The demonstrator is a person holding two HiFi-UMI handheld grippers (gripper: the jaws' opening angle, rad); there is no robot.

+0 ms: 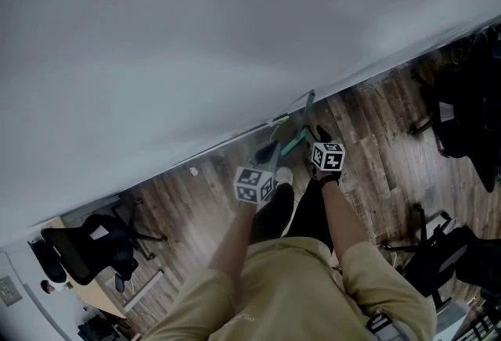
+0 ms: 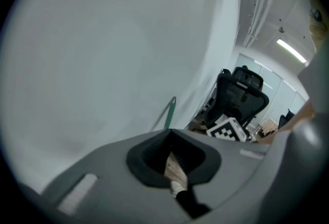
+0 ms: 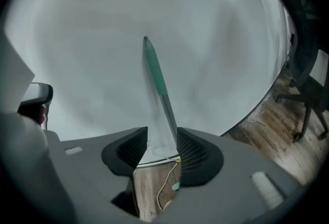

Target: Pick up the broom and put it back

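The left gripper (image 2: pixel 170 136) has its jaws drawn together at the tips with nothing caught in them; only wooden floor (image 2: pixel 175 166) and the toe of a shoe (image 2: pixel 177 185) show through the slit behind them. The right gripper (image 3: pixel 162 138) has its jaws apart; the grey shaft of the broom (image 3: pixel 156 76) runs down just beside the inner face of one pad, and neither pad clamps it. The broom stands nearly upright, its green grip leaning against the white wall (image 3: pixel 92 28), its foot hidden behind the gripper body; judged from this, it looks already put back, or not yet picked up, and the frames cannot settle which. A pale cable (image 3: pixel 163 187) lies looped on the floor by the wall's base, near a small teal piece (image 3: pixel 176 186). Farther off, a black office chair (image 3: pixel 303 38) stands by the wall.

The main risk is a knock: the open pad is so close to the shaft that any sideways drift would likely push the handle along the smooth wall and tip the broom over; the cable could also catch the broom's foot or the shoe.
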